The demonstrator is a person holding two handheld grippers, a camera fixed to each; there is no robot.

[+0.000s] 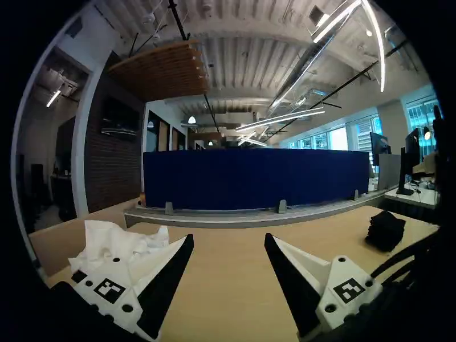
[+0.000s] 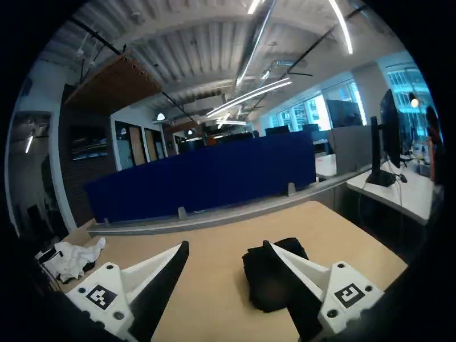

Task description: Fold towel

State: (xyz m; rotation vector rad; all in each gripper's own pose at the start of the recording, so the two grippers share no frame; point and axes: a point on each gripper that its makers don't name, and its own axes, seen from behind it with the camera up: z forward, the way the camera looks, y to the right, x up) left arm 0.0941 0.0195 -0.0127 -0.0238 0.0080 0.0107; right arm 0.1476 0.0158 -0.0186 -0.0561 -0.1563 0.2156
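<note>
A crumpled white towel [image 1: 117, 242] lies on the wooden table [image 1: 228, 268] at the left, partly behind my left gripper's left finger; it is also at the far left in the right gripper view as the white towel [image 2: 71, 256]. A stack of folded black towels [image 1: 386, 229] sits at the right of the table, and the same black stack [image 2: 268, 279] lies just behind my right gripper's right finger. My left gripper [image 1: 228, 242] hangs open above the table with nothing between its fingers. My right gripper [image 2: 225, 248] is open too, holding nothing.
A blue partition [image 1: 256, 178] on a grey rail runs along the table's far edge. Beyond the right end stands a white desk [image 2: 399, 196] with a monitor [image 2: 385, 139]. A brick wall [image 1: 111, 171] is at the left.
</note>
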